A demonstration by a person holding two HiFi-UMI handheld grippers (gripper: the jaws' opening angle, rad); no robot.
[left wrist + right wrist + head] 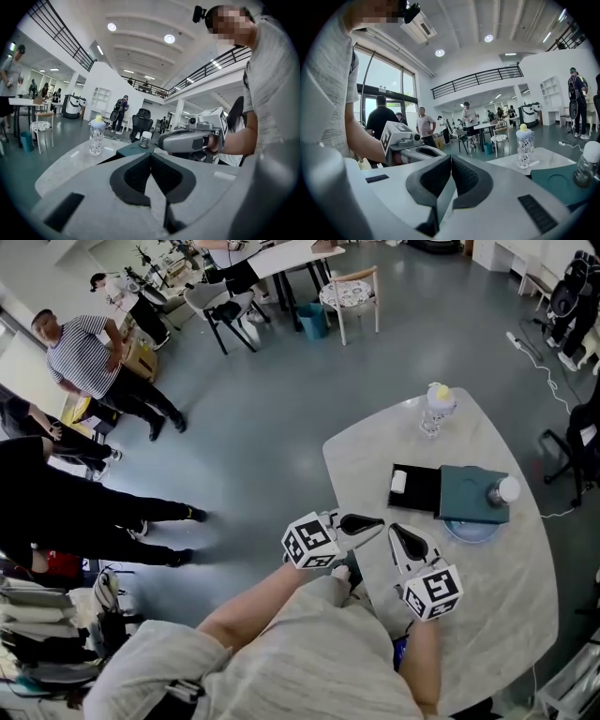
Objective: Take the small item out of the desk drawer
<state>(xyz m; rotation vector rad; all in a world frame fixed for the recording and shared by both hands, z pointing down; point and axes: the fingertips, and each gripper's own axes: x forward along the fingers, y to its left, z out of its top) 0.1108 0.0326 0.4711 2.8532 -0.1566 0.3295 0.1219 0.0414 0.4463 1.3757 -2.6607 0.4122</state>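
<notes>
Pale marble table (375,451); left gripper (373,524), right gripper (401,535) at near edge, jaws clenched, empty; white item (398,482) in open drawer (422,493).

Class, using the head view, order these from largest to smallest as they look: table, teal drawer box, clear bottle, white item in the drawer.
1. table
2. teal drawer box
3. clear bottle
4. white item

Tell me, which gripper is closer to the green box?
Right. The right gripper is between the person and the green box; the left gripper is farther left.
</notes>
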